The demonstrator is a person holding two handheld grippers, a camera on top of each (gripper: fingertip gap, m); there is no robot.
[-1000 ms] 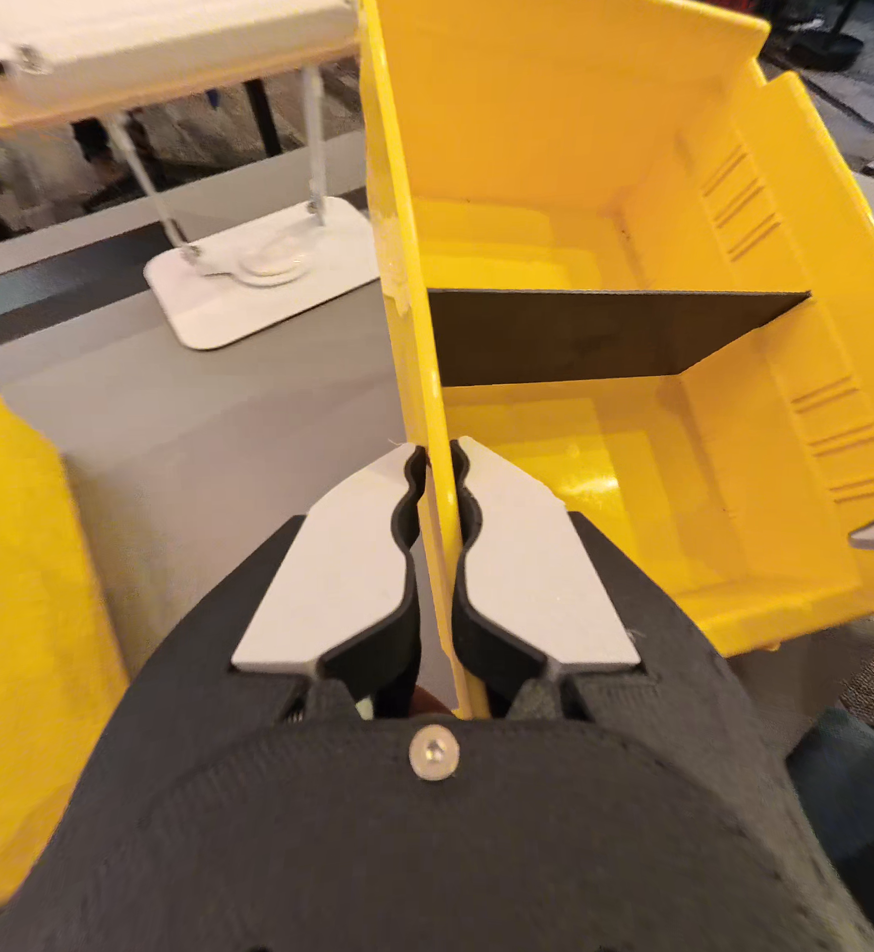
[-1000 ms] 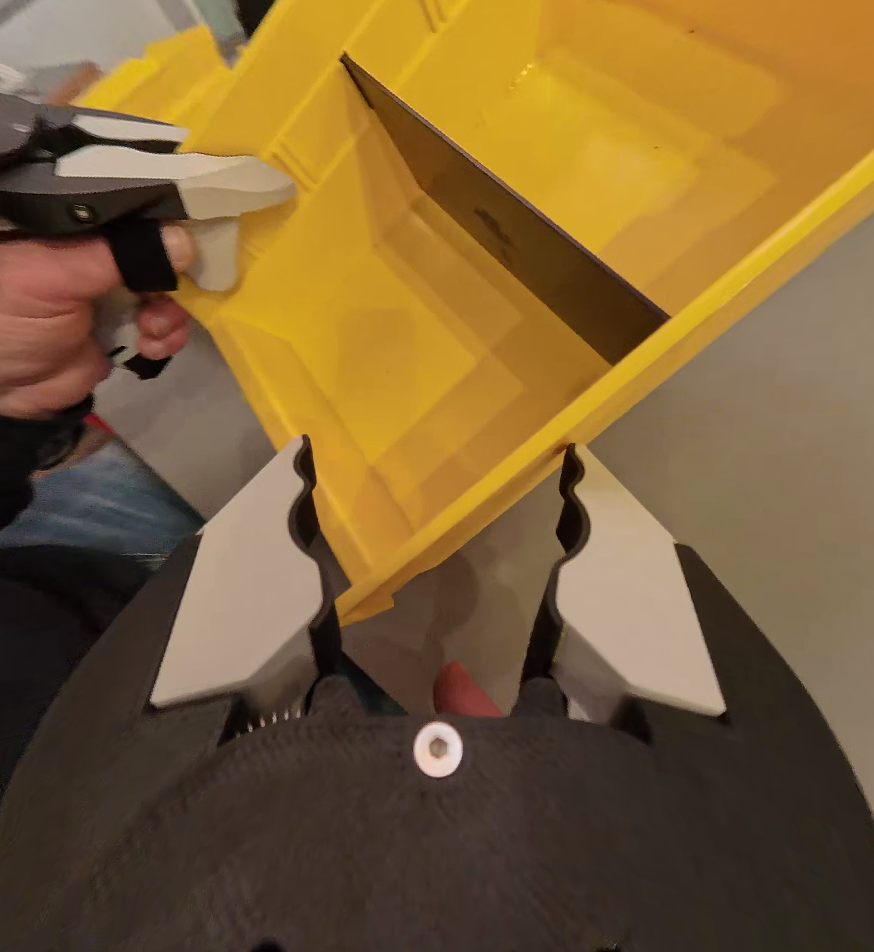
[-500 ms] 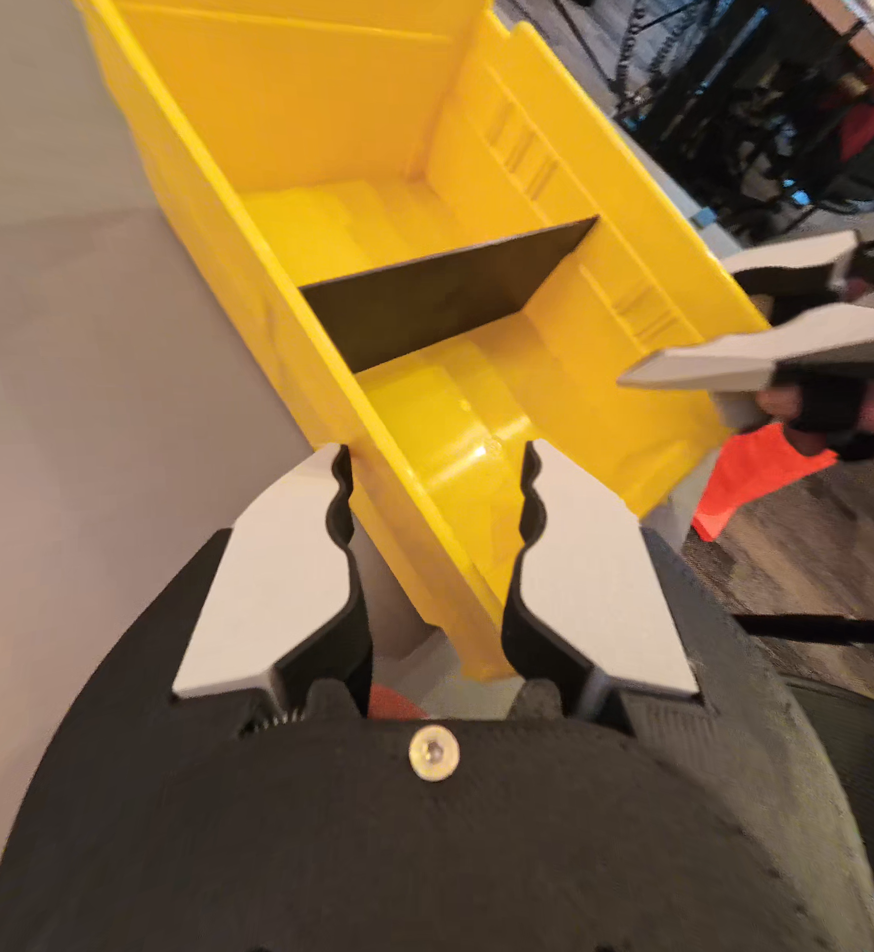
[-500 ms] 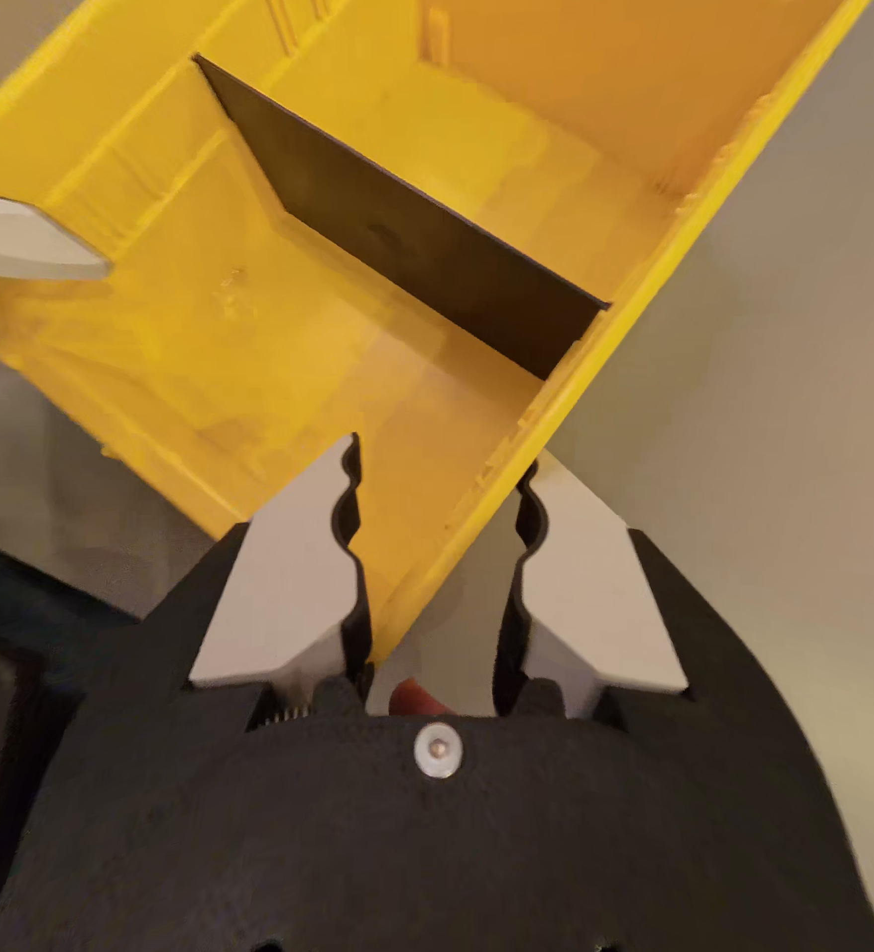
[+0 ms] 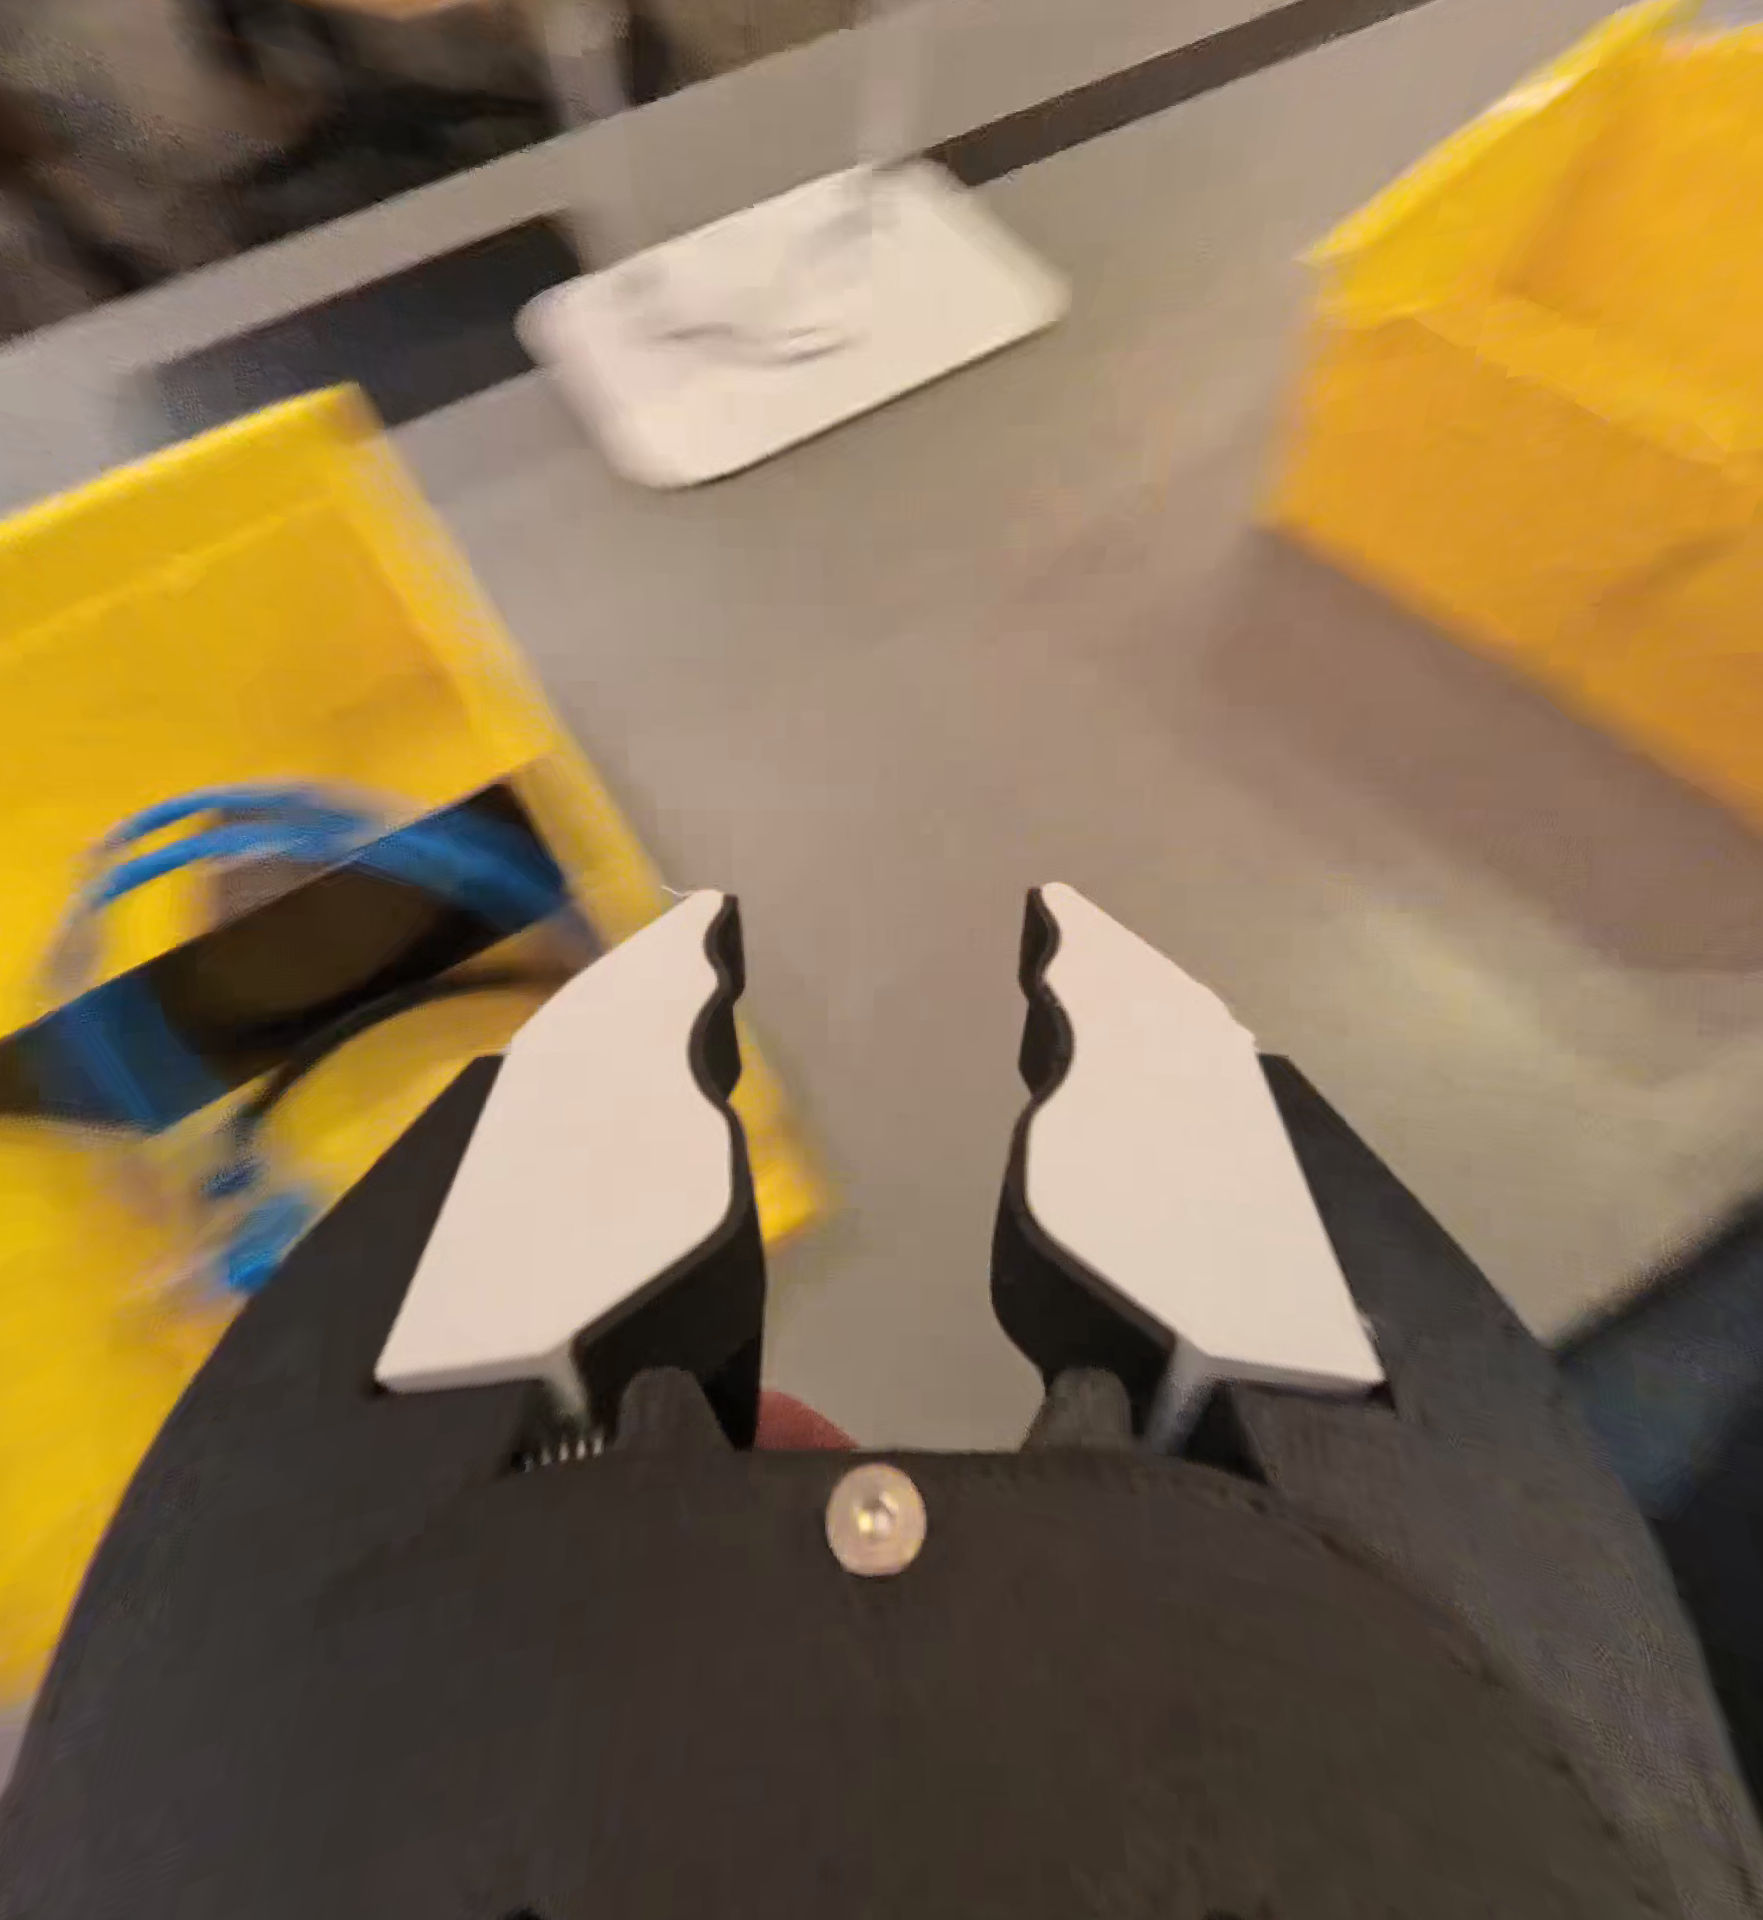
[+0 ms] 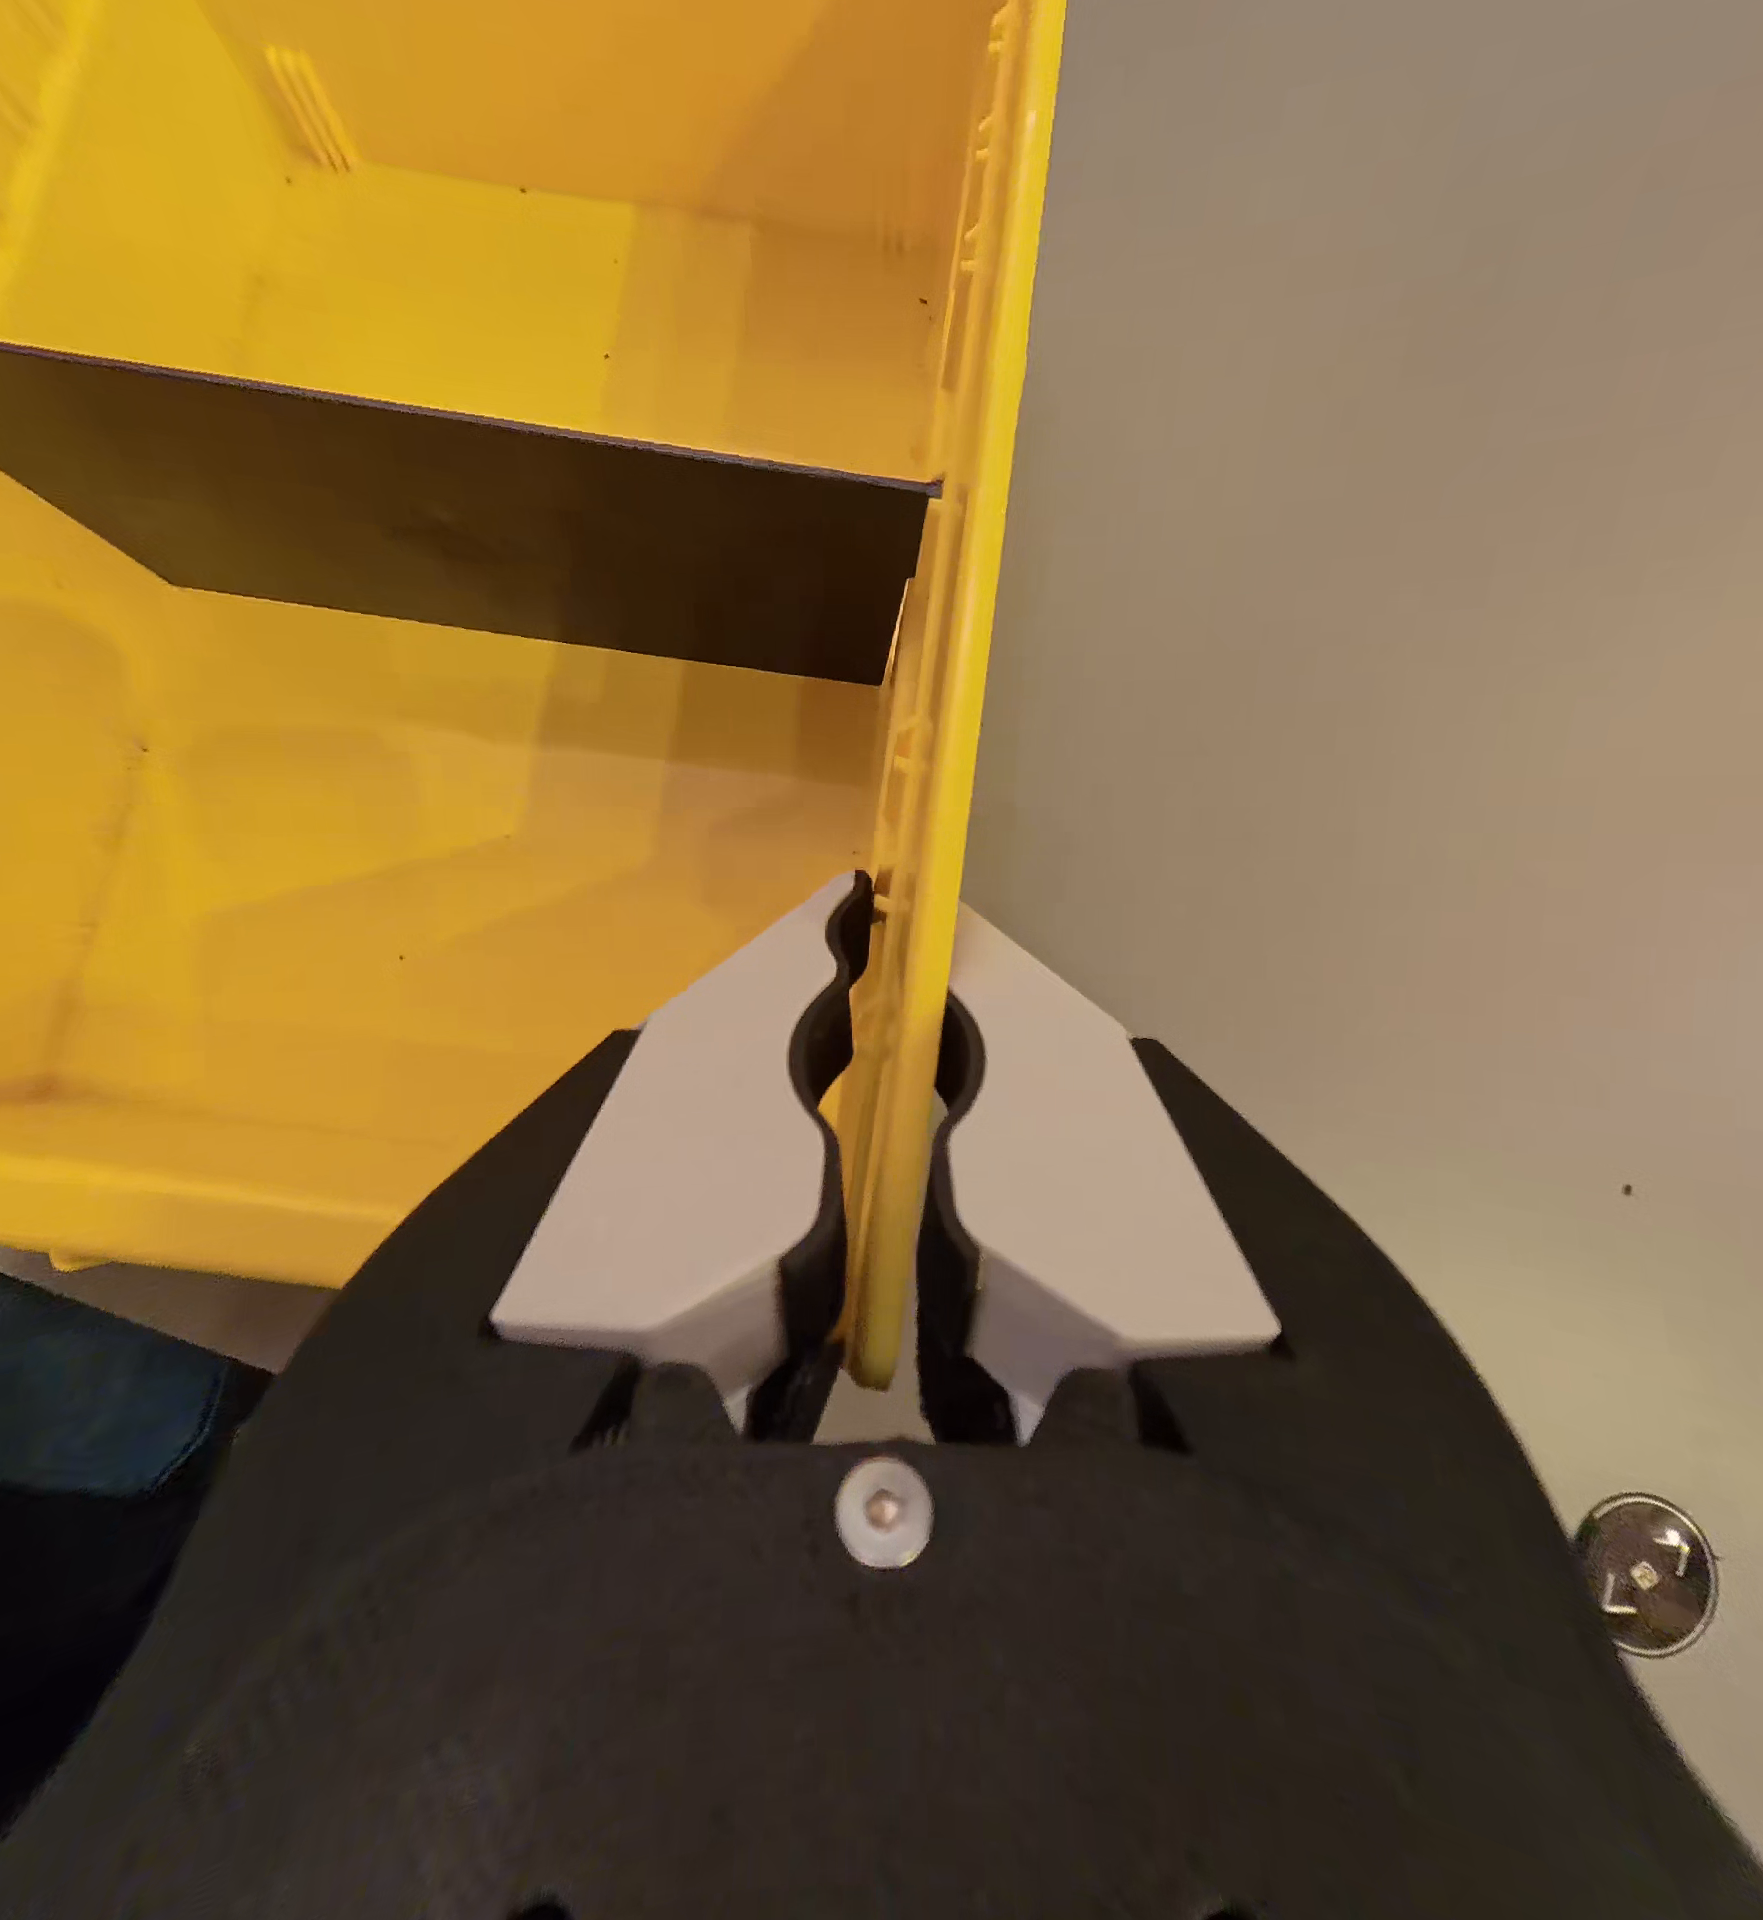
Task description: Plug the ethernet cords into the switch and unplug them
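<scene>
On the grey tabletop (image 6: 1376, 623), the right gripper (image 6: 898, 914) pinches the thin side wall of an empty yellow bin (image 6: 991, 312) split by 1 flat black divider (image 6: 544, 540). The left gripper (image 5: 882, 914) hangs spread wide, holding nothing. Blue ethernet cords (image 5: 337, 842) lie coiled in a second yellow bin (image 5: 181, 644) at its left; no switch shows. That smooth, glossy plastic wall could slip from the scalloped pads, tipping the bin.
</scene>
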